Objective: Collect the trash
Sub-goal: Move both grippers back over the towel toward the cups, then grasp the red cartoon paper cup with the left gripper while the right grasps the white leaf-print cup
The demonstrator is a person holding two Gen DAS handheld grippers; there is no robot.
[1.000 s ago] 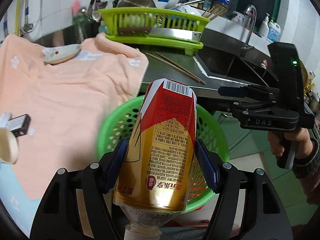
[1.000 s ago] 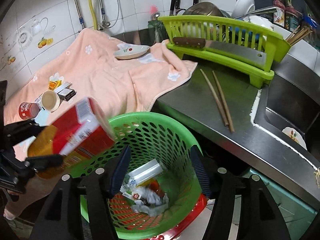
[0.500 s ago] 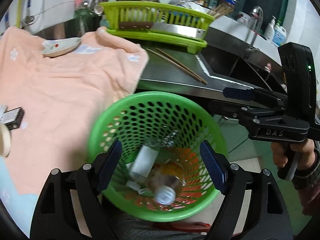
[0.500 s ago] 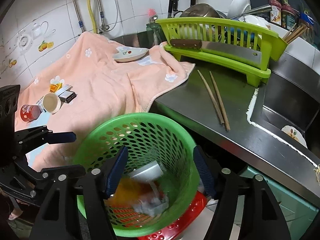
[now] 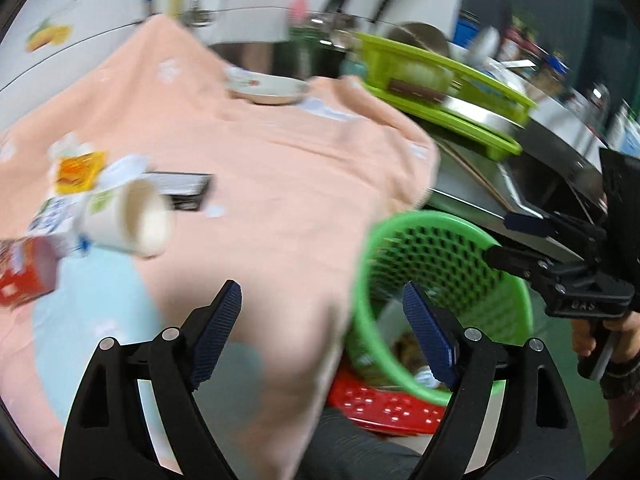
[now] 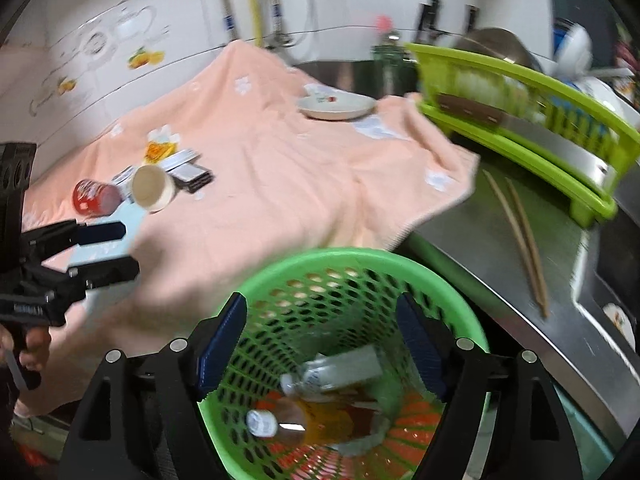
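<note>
left gripper (image 5: 320, 332): jaws opening, nothing between them; aimed at the trash at left of frame, likely to grab more | right gripper (image 6: 320, 344): jaws opening, empty; over green basket (image 6: 452, 280) at bottom middle | bottle (image 6: 304, 420): lying inside basket; paper cup (image 5: 128, 220) waits on towel (image 5: 280, 168)

Bare peach towel (image 5: 280, 184) between paper cup (image 5: 132, 220) and green basket (image 5: 400, 232).
</note>
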